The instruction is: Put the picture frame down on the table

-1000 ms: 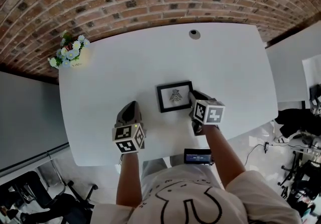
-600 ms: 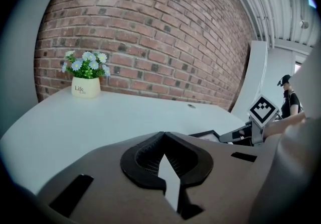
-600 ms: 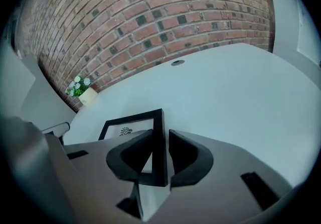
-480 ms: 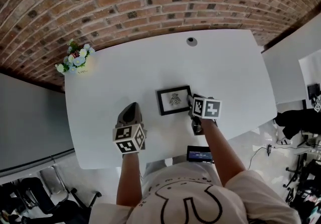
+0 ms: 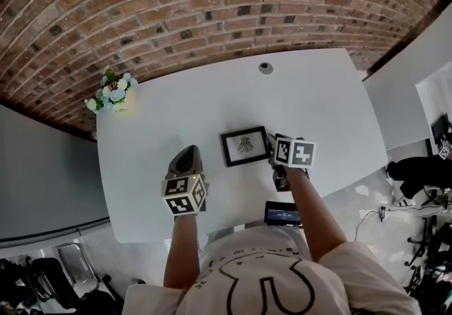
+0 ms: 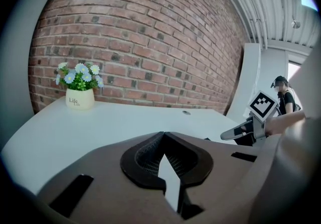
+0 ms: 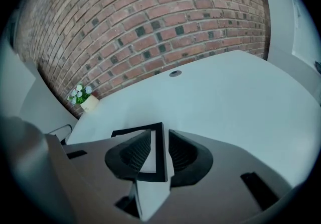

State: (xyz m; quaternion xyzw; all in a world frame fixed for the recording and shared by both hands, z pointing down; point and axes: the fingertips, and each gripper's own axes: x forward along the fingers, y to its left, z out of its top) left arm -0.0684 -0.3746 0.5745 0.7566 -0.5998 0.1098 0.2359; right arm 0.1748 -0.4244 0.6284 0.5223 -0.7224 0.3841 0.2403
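Note:
A black picture frame [image 5: 244, 145] with a white mat lies flat on the white table [image 5: 318, 109], near the front edge. My right gripper [image 5: 272, 143] is at the frame's right side. In the right gripper view the frame's right edge [image 7: 161, 152] runs between the jaws, which stand a little apart with thin gaps on both sides, so this gripper [image 7: 160, 131] is open. My left gripper [image 5: 187, 153] rests to the left of the frame, apart from it. Its jaws [image 6: 163, 135] meet at the tips with nothing in them.
A small pot of flowers [image 5: 113, 93] stands at the table's far left corner by the brick wall. A round cable hole [image 5: 265, 67] sits at the far edge. A dark screen [image 5: 282, 213] shows below the front edge. A person [image 6: 286, 95] stands off to the right.
The head view has drifted a little. The frame and both grippers keep the same places on the table.

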